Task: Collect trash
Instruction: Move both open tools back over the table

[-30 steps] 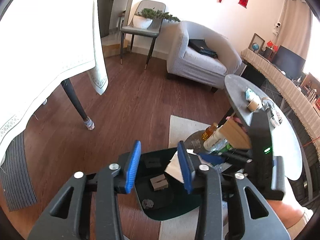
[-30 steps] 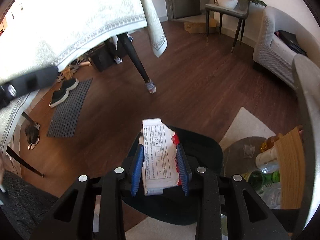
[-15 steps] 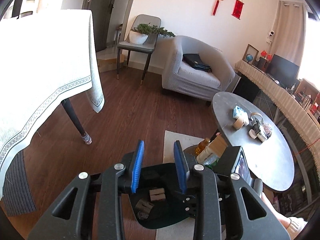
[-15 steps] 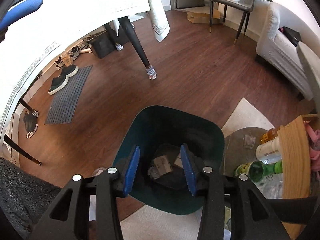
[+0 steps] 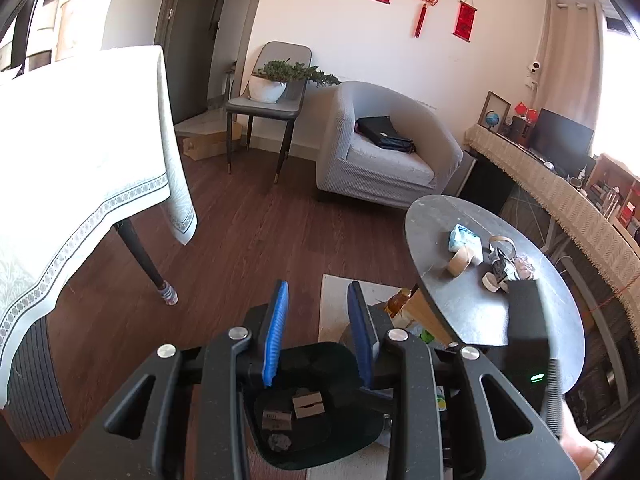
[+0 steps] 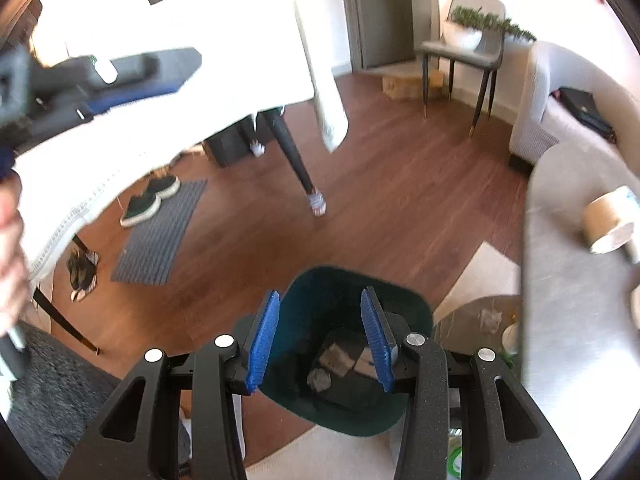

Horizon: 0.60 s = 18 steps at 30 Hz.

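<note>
Both my right gripper (image 6: pixel 320 336) and left gripper (image 5: pixel 318 332) gape empty above the bin (image 6: pixel 304 284), which holds scraps; the round table (image 5: pixel 472 312) beside it seemingly holds more litter.

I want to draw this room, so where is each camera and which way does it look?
Left wrist: on the left gripper, facing the armchair and round table; open fingers show.
Right wrist: on the right gripper, looking down at the bin; a hand shows at left.
Both see: bin, armchair, planter chair.

No lettering legible — wall hangings too blurred.
</note>
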Tool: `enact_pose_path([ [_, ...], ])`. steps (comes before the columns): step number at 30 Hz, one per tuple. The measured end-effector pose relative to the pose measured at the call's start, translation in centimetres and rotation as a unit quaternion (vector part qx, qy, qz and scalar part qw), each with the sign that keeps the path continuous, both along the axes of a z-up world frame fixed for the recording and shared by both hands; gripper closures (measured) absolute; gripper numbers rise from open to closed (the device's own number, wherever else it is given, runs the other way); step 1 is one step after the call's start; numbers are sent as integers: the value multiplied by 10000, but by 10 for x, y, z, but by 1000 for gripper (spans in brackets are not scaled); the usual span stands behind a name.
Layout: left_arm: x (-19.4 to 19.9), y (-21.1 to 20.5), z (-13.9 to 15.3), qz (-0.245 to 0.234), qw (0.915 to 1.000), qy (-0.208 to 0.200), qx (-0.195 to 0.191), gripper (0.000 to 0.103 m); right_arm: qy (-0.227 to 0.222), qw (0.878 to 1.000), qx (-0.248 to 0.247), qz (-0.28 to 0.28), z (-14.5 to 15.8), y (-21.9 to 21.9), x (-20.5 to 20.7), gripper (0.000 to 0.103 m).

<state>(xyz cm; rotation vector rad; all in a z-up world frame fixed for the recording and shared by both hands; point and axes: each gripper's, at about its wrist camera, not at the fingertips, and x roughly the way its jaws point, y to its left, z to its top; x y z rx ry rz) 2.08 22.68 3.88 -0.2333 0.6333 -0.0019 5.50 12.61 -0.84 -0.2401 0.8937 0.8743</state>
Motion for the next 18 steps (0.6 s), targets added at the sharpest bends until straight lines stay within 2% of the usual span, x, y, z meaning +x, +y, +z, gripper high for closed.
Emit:
enact_pose_path([
  [3,6,-10,1,-39,10000,-39,81,70,-162,9996,167,-147,16,-17,2,60],
  [7,12,-24,0,-189,9995,-175,162,62,-423,9973,284,-529,32,-49,8,60],
  [13,34,-50,-15,-416,9990,-131,98,60,-546,9919,356,-1093,45,-97,19,60],
  [18,47,-83,-16,-729,9970,-200,193,52,-594,9867,397,-1458,47,-140,33,60],
])
